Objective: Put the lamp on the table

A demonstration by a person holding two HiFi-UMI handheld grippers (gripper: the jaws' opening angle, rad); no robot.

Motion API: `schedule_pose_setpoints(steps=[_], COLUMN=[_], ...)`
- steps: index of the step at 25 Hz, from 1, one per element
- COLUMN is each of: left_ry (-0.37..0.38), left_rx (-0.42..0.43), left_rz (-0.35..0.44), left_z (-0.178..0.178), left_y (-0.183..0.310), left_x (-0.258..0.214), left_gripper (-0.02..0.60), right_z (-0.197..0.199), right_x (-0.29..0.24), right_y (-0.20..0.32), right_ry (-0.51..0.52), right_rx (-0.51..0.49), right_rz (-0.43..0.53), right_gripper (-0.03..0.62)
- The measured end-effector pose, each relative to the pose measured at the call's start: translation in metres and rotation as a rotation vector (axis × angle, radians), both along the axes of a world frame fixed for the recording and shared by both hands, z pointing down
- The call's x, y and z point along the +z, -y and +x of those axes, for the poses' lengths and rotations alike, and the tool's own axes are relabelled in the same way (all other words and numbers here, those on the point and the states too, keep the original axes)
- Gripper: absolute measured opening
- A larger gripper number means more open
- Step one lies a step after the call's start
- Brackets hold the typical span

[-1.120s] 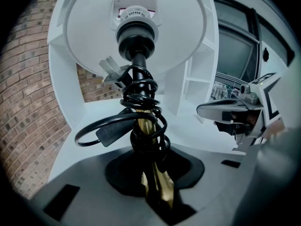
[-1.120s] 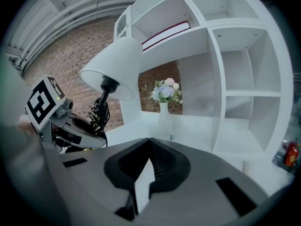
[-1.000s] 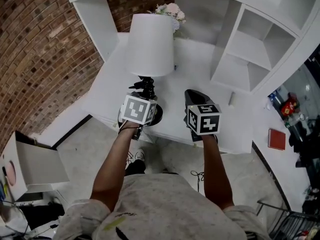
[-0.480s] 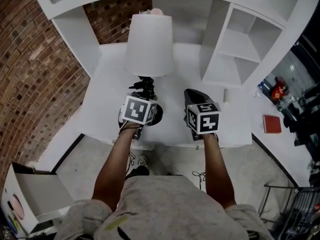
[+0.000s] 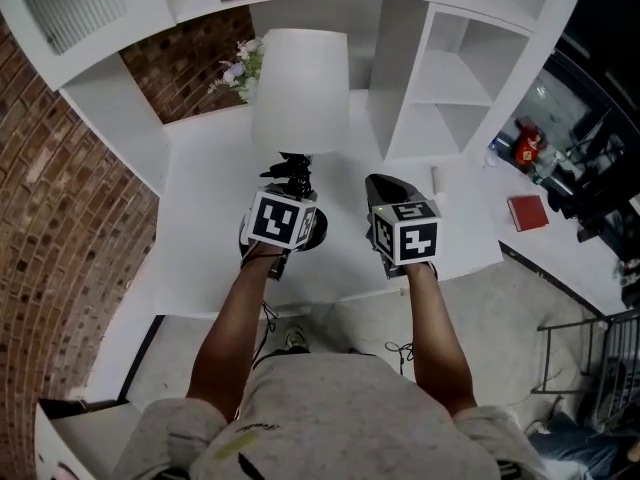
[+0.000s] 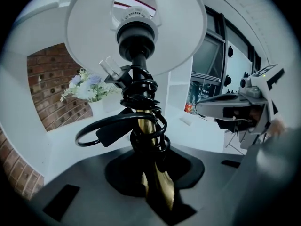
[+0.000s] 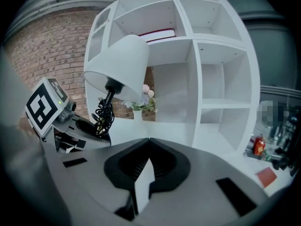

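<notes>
The lamp has a white shade [image 5: 300, 88] and a brass stem [image 6: 153, 173] wound with a black cord [image 6: 141, 102] and plug. My left gripper [image 5: 292, 193] is shut on the stem low down and holds the lamp upright over the white table [image 5: 200, 248]. In the left gripper view the jaws close round the brass stem, and the lamp's foot is hidden. In the right gripper view the lamp [image 7: 117, 65] leans a little to the right. My right gripper [image 5: 385, 190] hovers beside it, its tips touching, nothing between them.
A white shelving unit [image 5: 450, 78] stands on the table at the back right, with a red book [image 7: 157, 34] on an upper shelf. A vase of flowers [image 5: 240, 68] stands behind the lamp by the brick wall [image 5: 60, 218]. A red book [image 5: 527, 211] lies at the right.
The head view has swung round: table, shelves and flowers have shifted and turned under me. Both grippers and the lamp keep the same places in the view.
</notes>
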State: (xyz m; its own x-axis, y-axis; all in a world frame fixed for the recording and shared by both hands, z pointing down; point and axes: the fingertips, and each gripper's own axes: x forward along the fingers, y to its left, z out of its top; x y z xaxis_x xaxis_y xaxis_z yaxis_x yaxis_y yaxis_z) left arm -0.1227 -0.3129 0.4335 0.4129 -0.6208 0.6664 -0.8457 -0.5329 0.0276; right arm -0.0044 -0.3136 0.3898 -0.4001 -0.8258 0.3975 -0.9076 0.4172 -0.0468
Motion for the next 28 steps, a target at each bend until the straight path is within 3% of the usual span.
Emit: schedule_pose_setpoints(steps=[16, 28], left_ry=[-0.021, -0.031], left_rx=[0.202, 0.296], left_rz=[0.000, -0.006], left_z=[0.015, 0.024], left_y=[0.020, 0.021], left_x=[0.006, 0.010], left_gripper=[0.100, 0.100], right_z=[0.012, 0.020], right_x=[-0.002, -0.002], right_y=[-0.001, -0.015], right_ry=[-0.017, -0.016], right_rx=[0.203, 0.304], right_rz=[0.001, 0.002], right_gripper=[0.005, 0.005])
